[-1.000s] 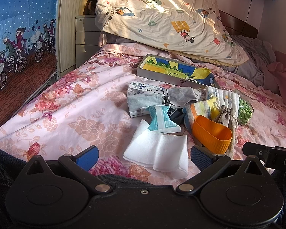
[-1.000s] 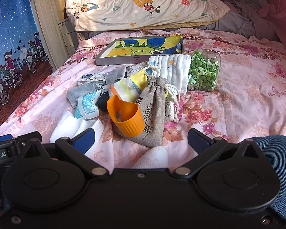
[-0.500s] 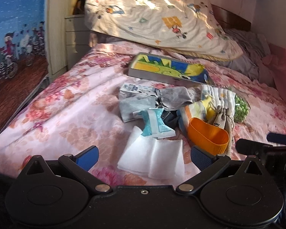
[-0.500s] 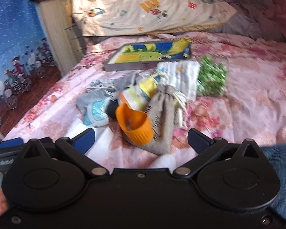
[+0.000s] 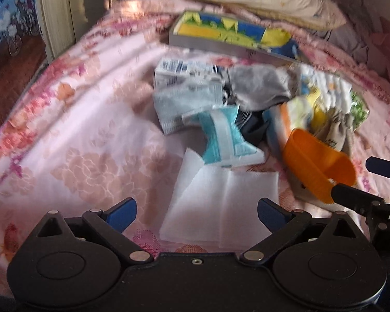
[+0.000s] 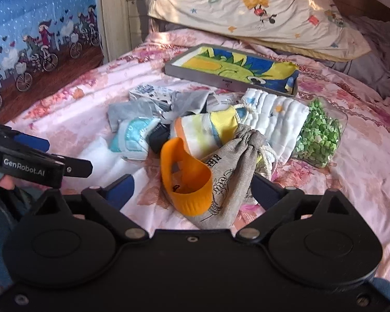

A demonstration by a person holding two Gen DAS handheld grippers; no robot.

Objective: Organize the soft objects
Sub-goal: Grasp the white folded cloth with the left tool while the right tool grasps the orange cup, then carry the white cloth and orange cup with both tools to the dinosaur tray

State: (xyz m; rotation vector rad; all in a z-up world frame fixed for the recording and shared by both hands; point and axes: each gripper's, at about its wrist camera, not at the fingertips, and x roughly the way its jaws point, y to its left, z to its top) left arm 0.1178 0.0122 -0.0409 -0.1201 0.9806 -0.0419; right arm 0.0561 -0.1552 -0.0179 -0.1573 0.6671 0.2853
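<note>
A heap of soft things lies on the floral bedsheet [image 5: 72,140]. It holds a folded white cloth [image 5: 221,208], a teal-and-white packet [image 5: 221,140], a grey sock [image 6: 189,101], a striped cloth [image 6: 208,127], a quilted white cloth [image 6: 275,114] and a linen drawstring bag [image 6: 231,176]. An orange cup [image 6: 187,179] lies on its side against the bag. My left gripper [image 5: 196,213] is open just over the white cloth. My right gripper [image 6: 193,187] is closing, with the cup and bag between its jaws; the left pad stands clear of the cup.
A flat box with a yellow-and-blue picture [image 6: 234,67] lies behind the heap, below a cartoon-print pillow [image 6: 247,7]. A clear bag of green bits [image 6: 319,135] sits at the heap's right. The bed's left edge drops beside a blue curtain [image 6: 39,26].
The left gripper moved forward and tipped down over the white cloth. The right gripper came closer to the orange cup and linen bag, and its jaws narrowed slightly.
</note>
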